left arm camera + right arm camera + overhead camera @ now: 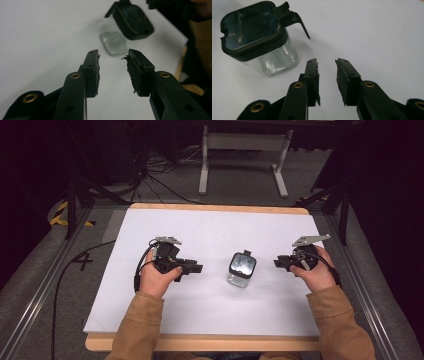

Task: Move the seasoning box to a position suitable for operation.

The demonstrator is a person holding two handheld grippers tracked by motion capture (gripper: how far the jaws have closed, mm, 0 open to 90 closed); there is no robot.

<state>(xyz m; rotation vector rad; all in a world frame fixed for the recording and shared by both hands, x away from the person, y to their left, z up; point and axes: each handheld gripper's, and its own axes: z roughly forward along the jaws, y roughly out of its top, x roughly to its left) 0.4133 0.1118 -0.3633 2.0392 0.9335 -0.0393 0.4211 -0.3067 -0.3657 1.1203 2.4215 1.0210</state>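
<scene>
High view: a clear glass jar with a black flip lid point(242, 269) stands mid-table between the left gripper point(196, 268) and right gripper point(278, 263), both with jaws apart and empty, seemingly flanking it for a two-sided grasp.

White sheet point(210, 305) over wooden tabletop point(200, 343). Grey carpet beyond, at twelve o'clock a white stand point(245, 142). Black cables point(150, 175) at eleven, striped tape point(59, 212) at ten.

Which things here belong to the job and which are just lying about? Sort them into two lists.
Part of the job:
- glass jar with a black lid, upright on the white sheet
- left tool, open, aimed at the jar
- right tool, open, beside the jar

Just lying about:
- white metal stand on the floor
- floor cables
</scene>
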